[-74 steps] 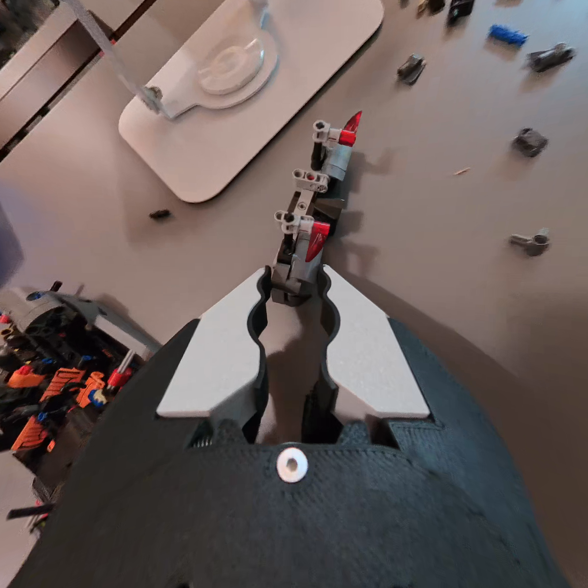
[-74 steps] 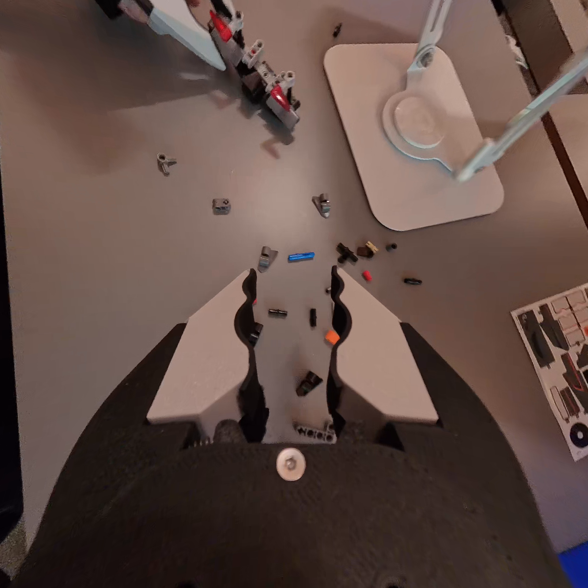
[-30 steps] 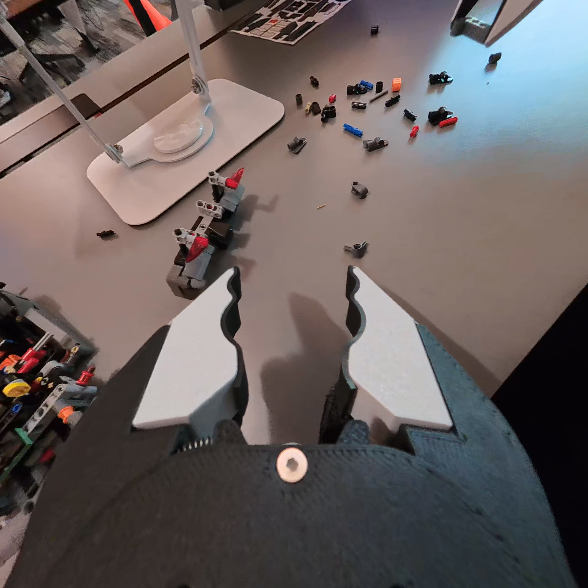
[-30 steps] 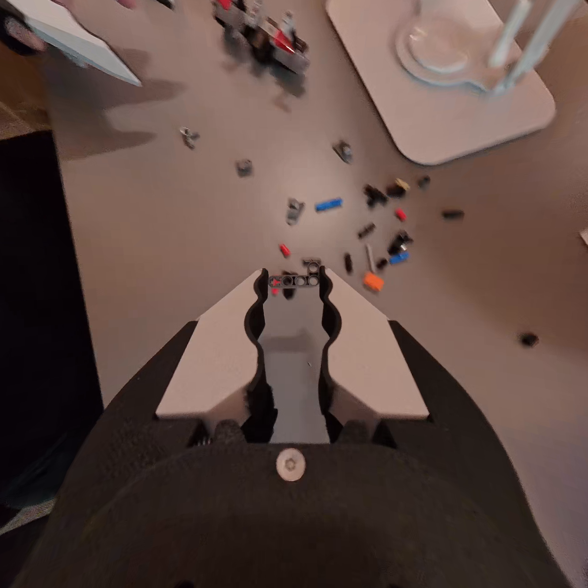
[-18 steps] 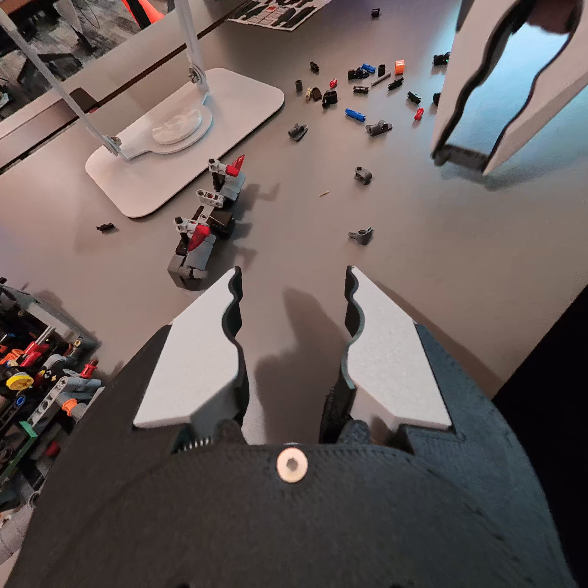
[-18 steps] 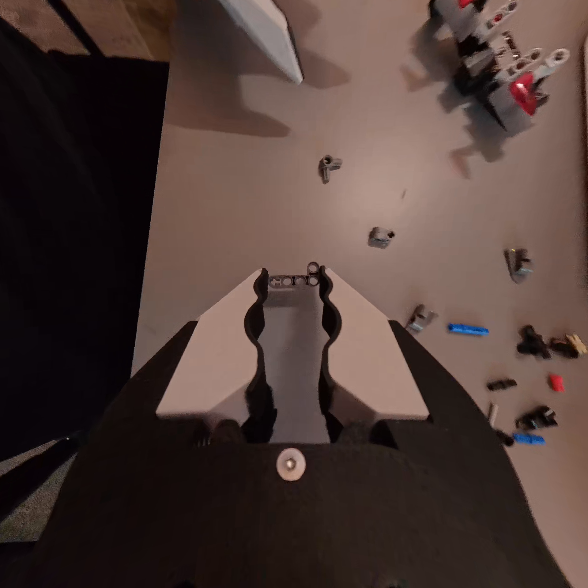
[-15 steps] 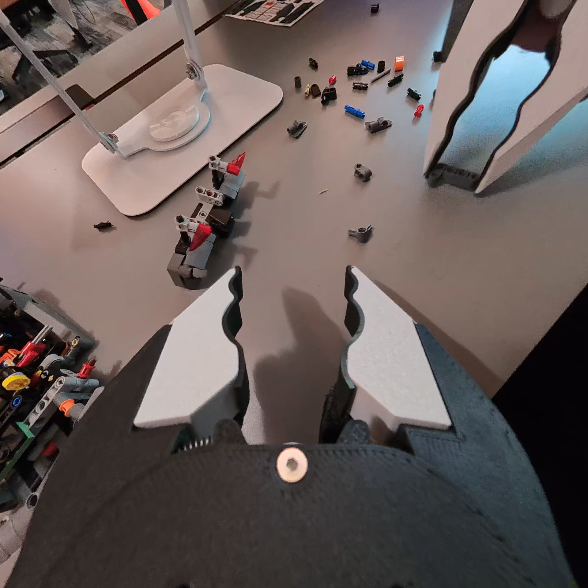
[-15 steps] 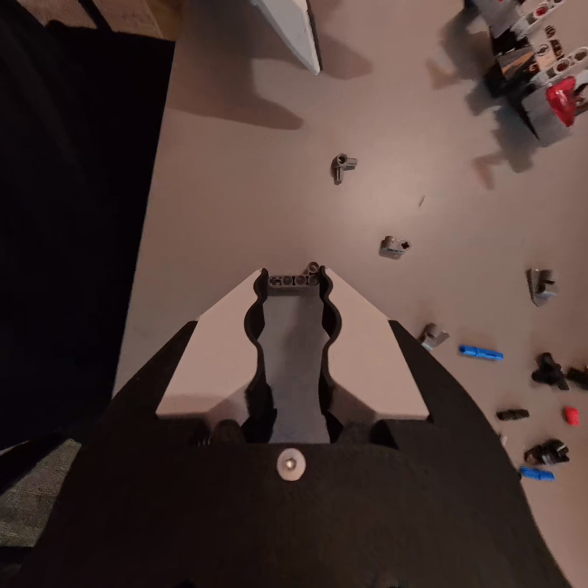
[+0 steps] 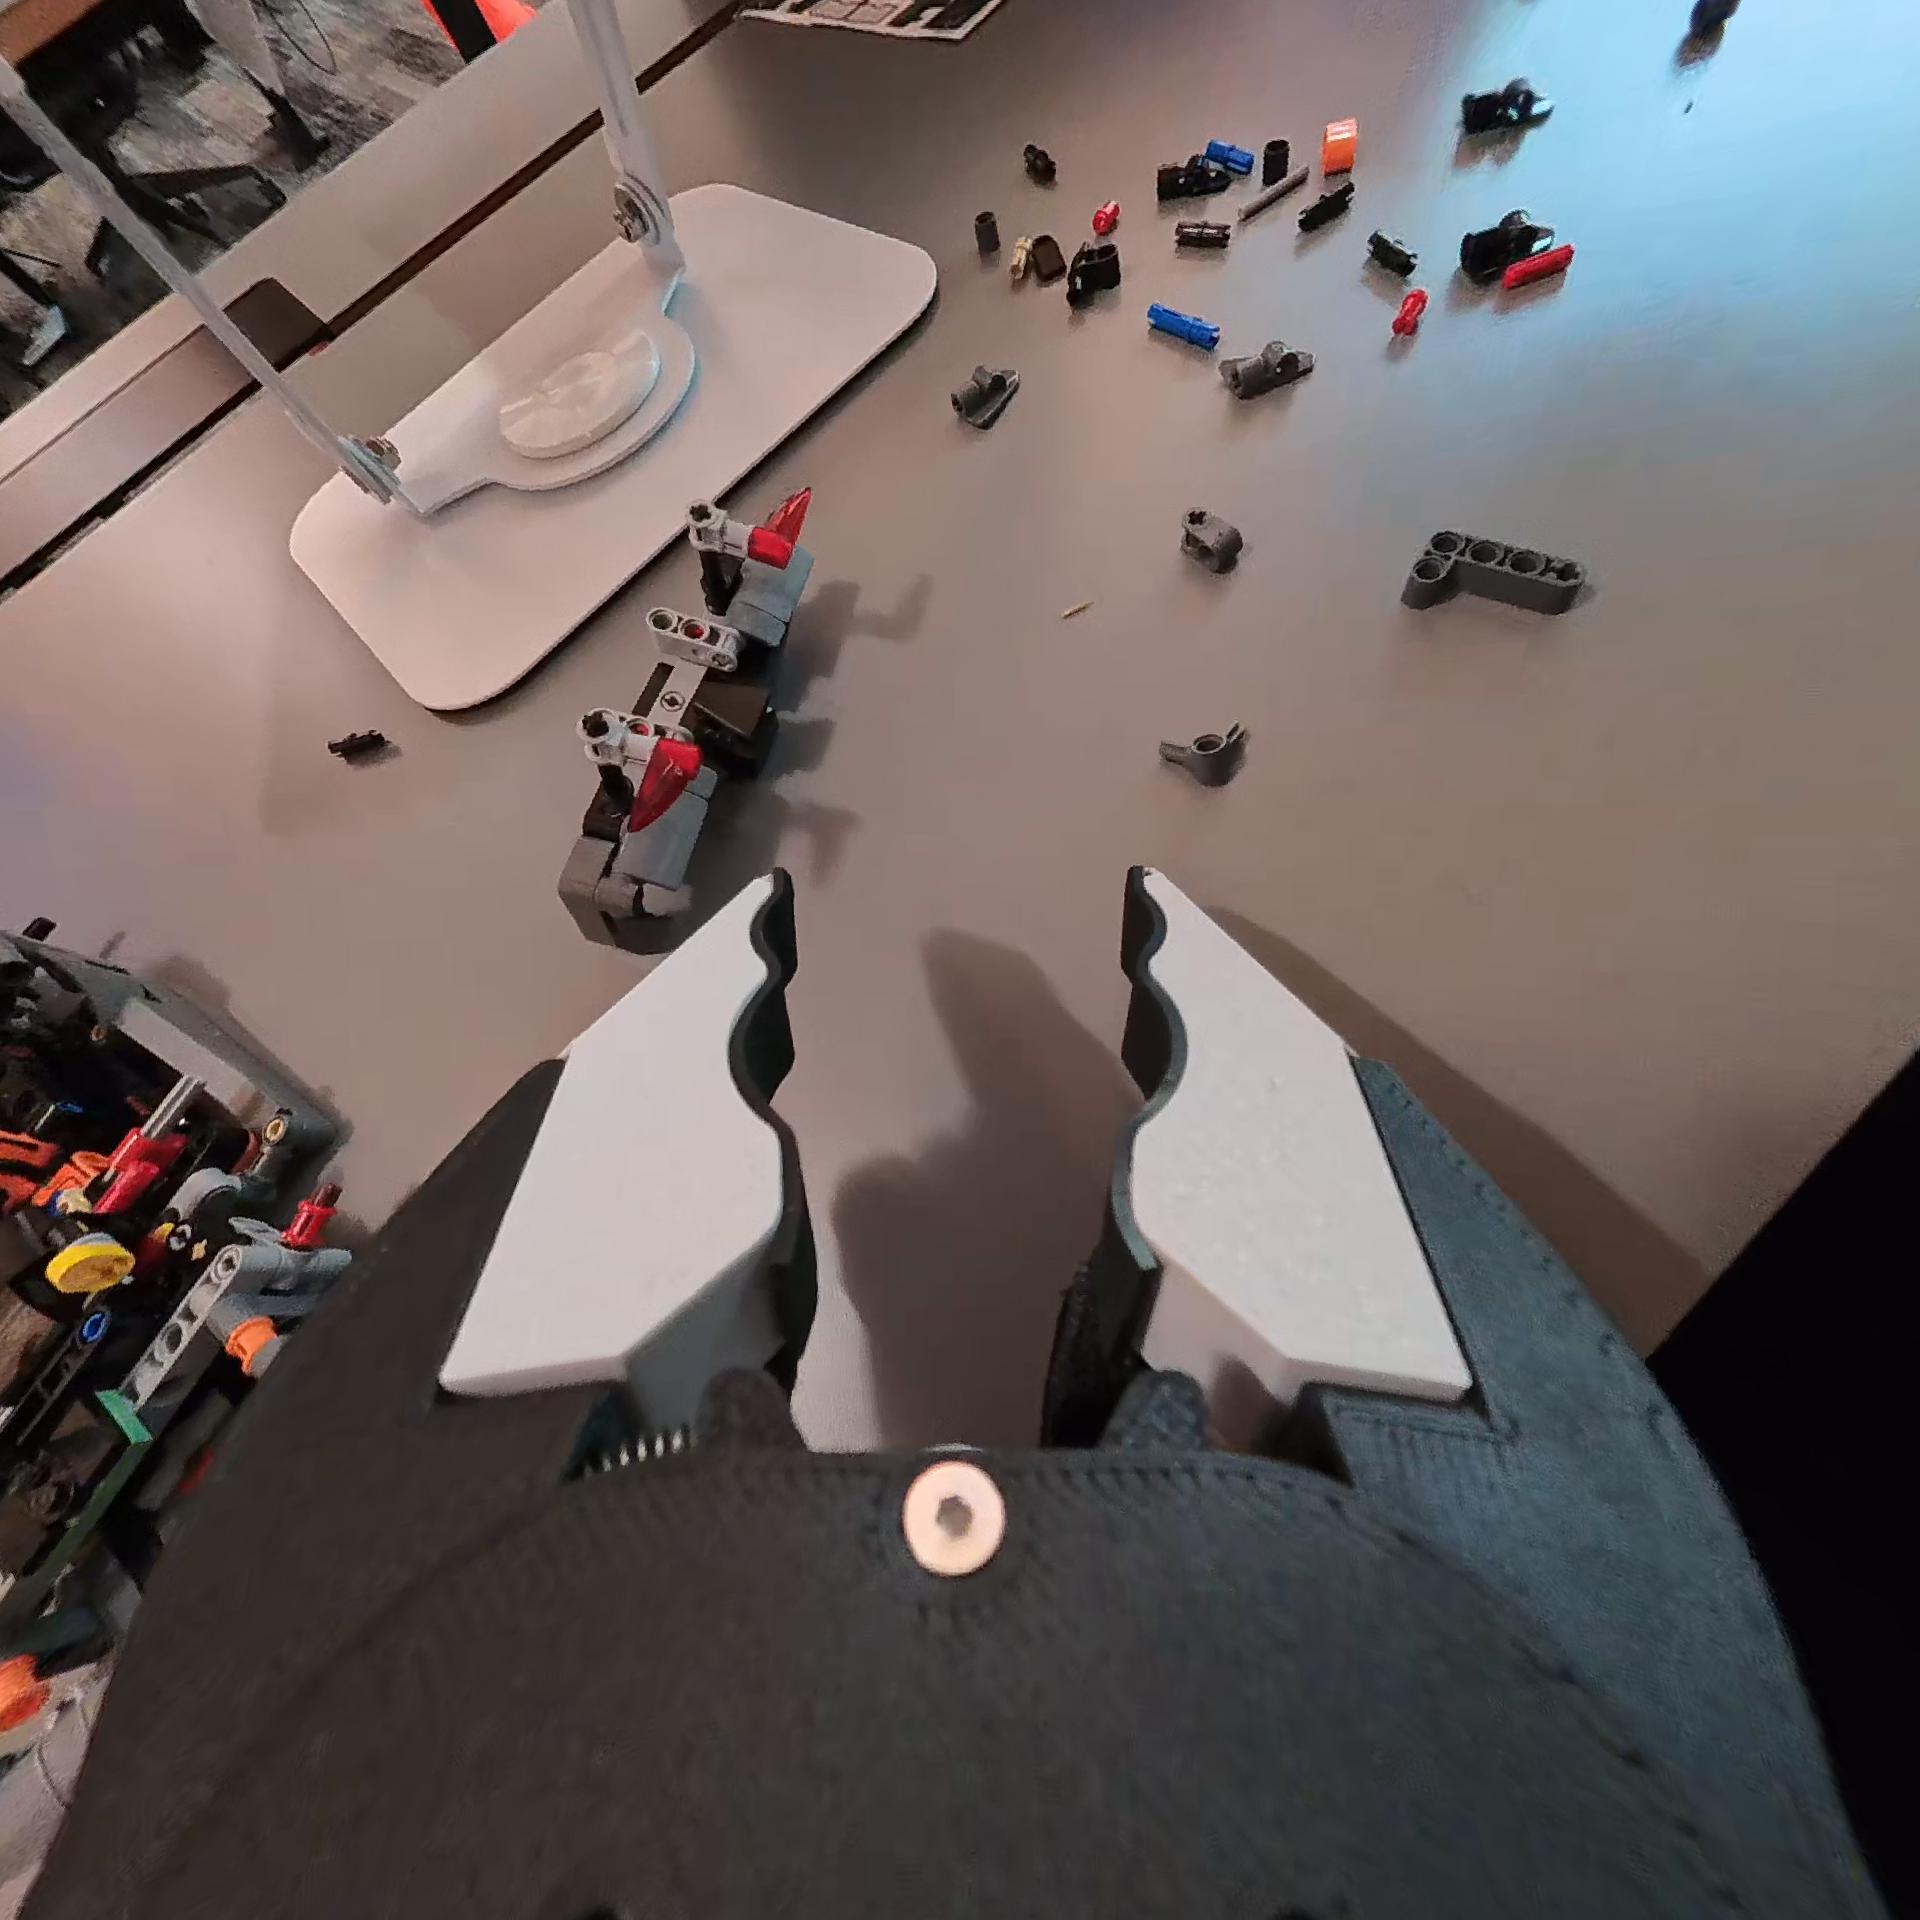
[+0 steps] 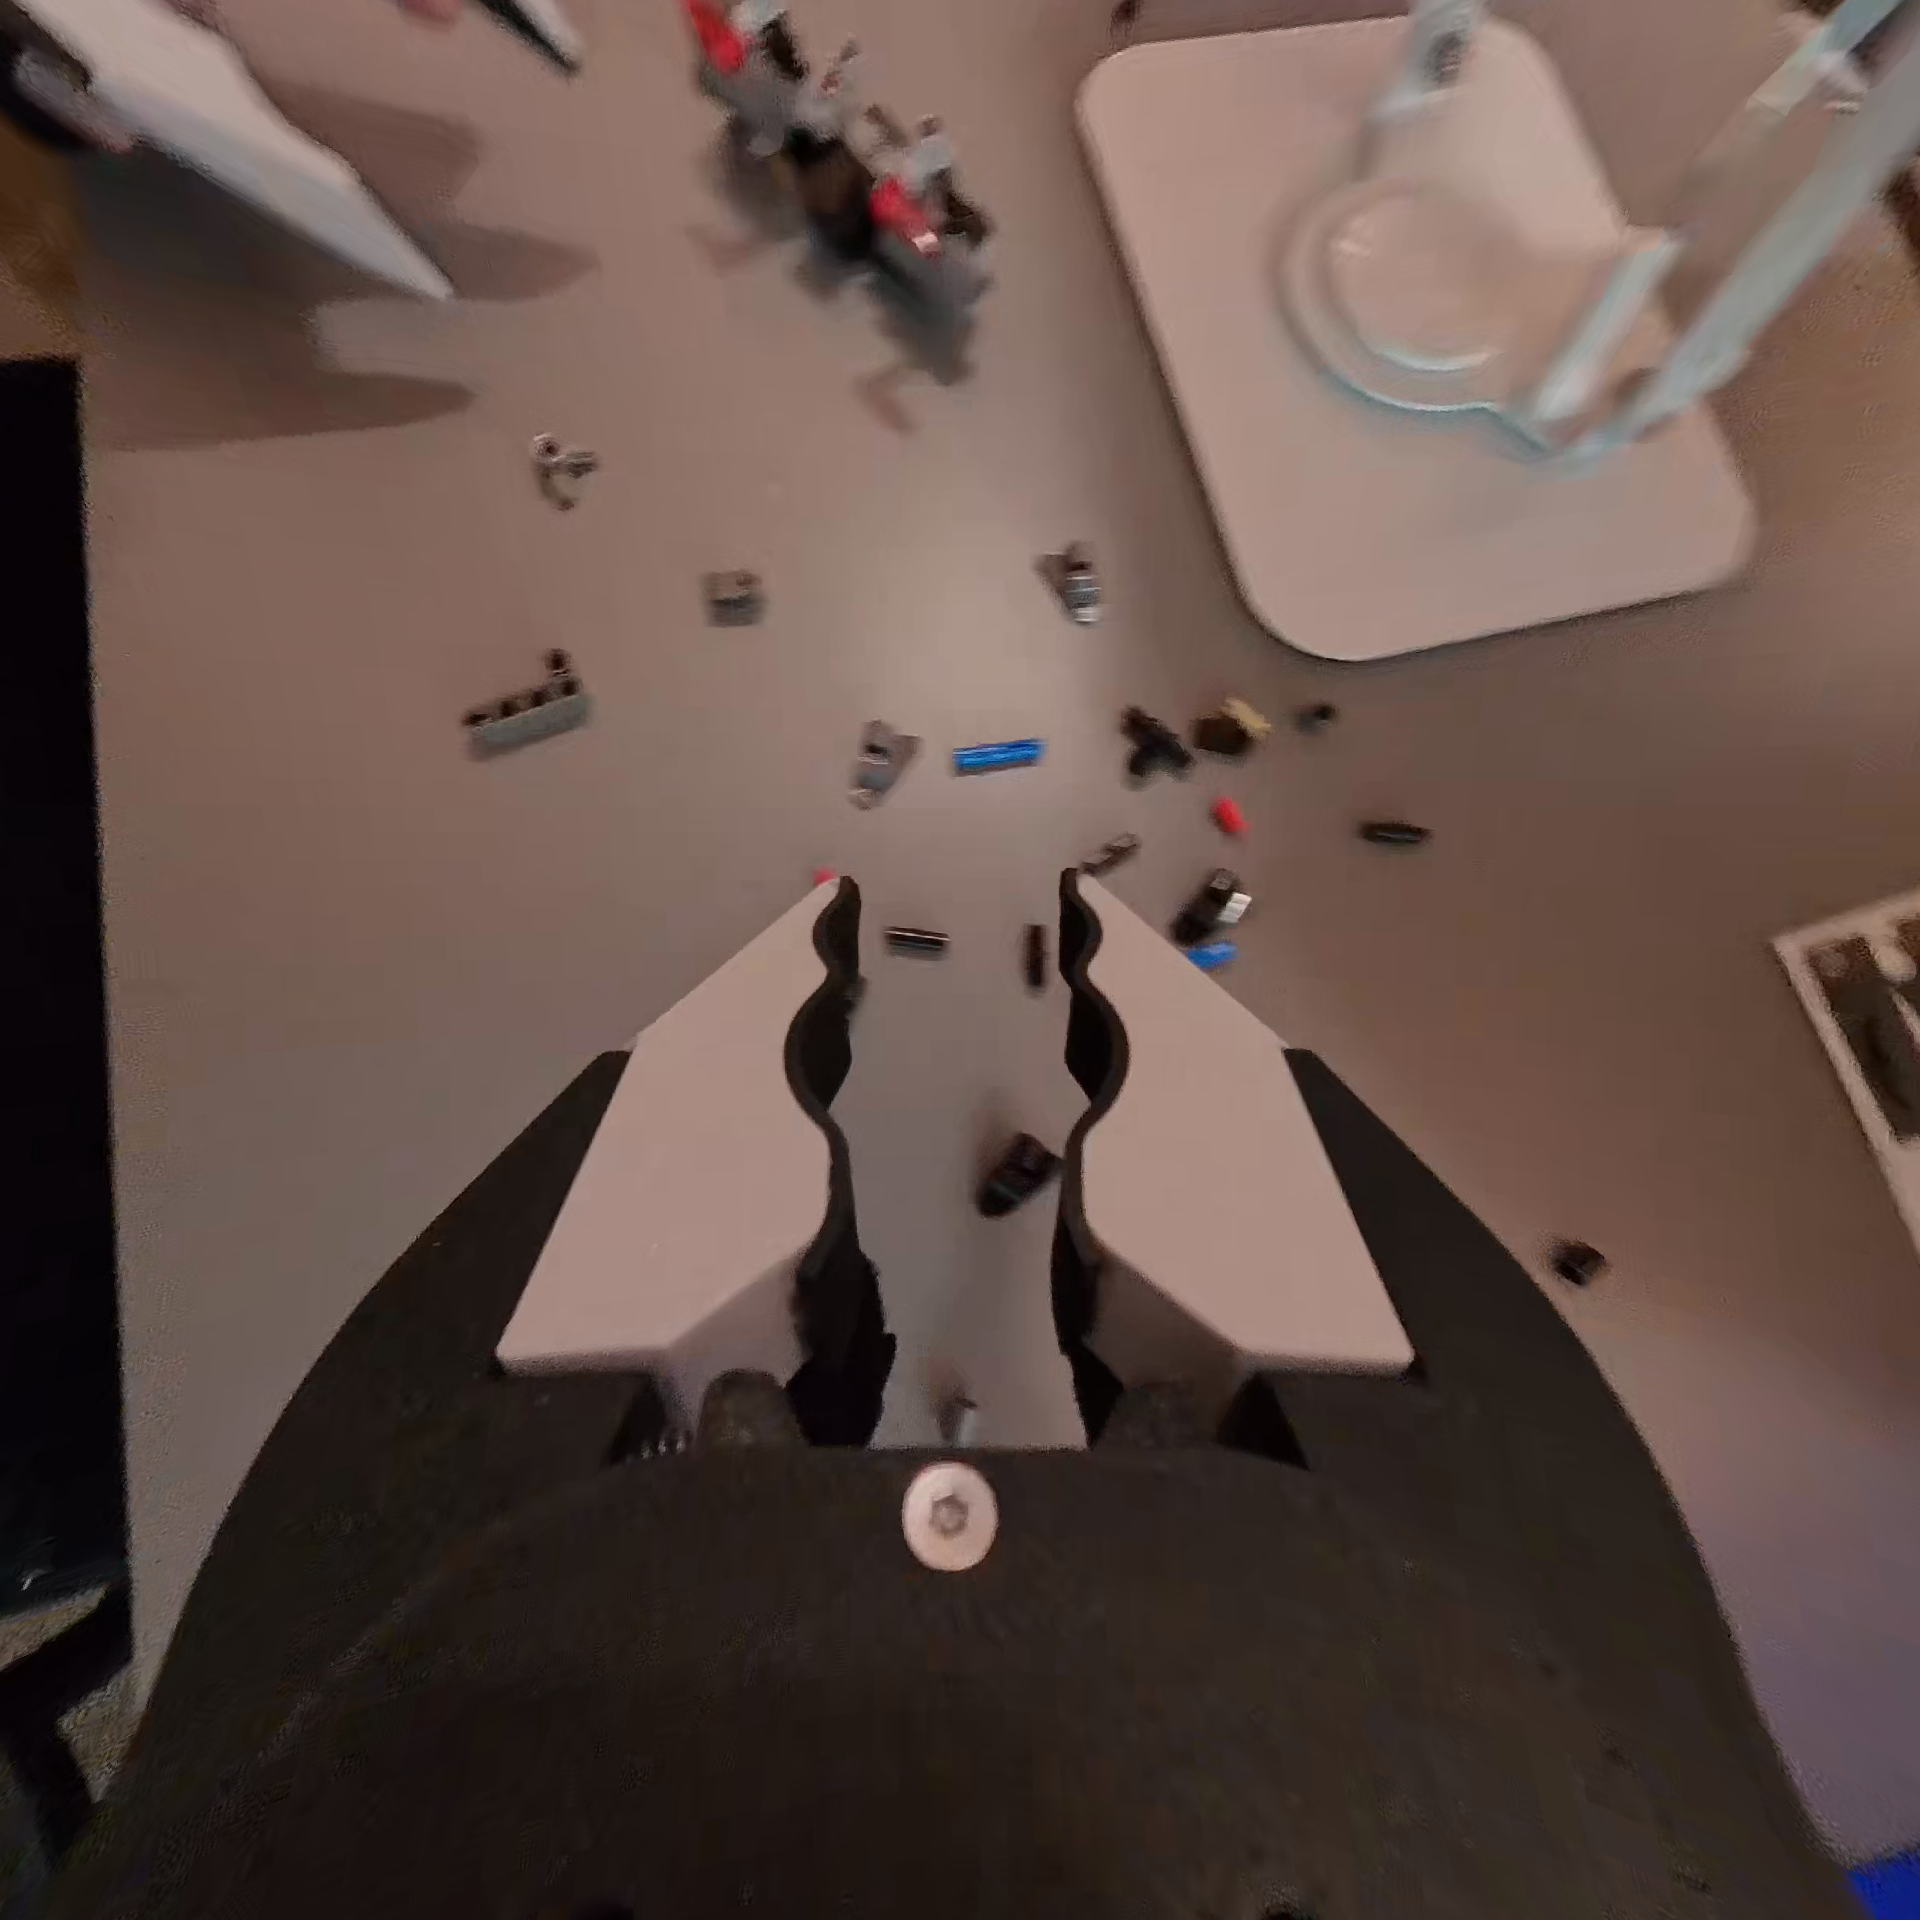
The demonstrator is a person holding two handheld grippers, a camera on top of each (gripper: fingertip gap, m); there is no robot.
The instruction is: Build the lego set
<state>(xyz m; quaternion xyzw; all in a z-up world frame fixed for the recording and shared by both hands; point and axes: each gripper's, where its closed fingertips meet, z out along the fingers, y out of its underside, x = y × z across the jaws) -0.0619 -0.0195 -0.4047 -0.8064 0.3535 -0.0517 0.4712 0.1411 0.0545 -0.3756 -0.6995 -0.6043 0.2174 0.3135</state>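
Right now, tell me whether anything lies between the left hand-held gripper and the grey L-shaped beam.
Nothing visible blocks it. The left hand-held gripper is open, with bare table up to the grey L-shaped beam; only a small grey connector lies near that line.

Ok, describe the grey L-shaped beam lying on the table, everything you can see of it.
The grey L-shaped beam is dark grey plastic, a long arm with a row of round holes and a short foot at one end. It lies flat on the table, alone, touching no other piece or gripper. In the blurred right wrist view it shows to the left.
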